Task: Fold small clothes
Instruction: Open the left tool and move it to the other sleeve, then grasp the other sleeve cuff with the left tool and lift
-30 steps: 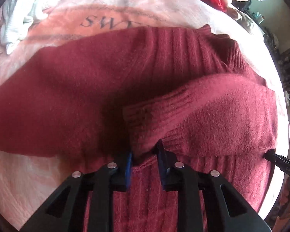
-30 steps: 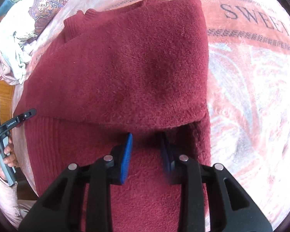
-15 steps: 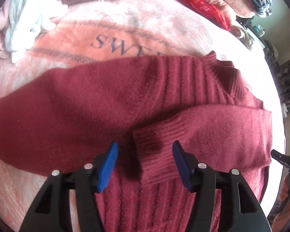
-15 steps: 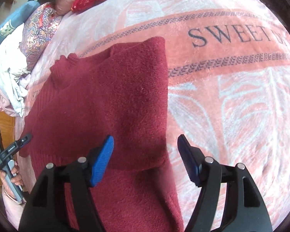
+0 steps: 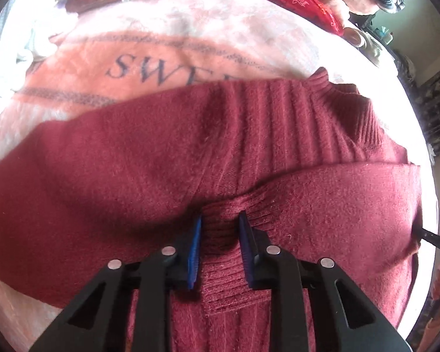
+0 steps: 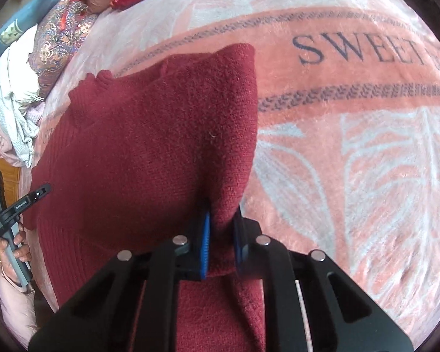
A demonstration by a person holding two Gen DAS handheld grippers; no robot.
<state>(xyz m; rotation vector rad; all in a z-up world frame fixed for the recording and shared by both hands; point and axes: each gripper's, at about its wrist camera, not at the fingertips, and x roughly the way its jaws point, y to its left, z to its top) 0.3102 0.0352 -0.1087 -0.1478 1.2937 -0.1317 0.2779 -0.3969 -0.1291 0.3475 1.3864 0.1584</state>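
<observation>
My left gripper [image 5: 220,226] pinches ribbed cuff [image 5: 228,252] of fuzzy dark red knit sweater [image 5: 161,158]. My right gripper [image 6: 222,228] squeezes sweater's folded edge, above pink blanket [image 6: 352,152].

Both wrist views look closely down at one sweater [image 5: 190,152].
</observation>
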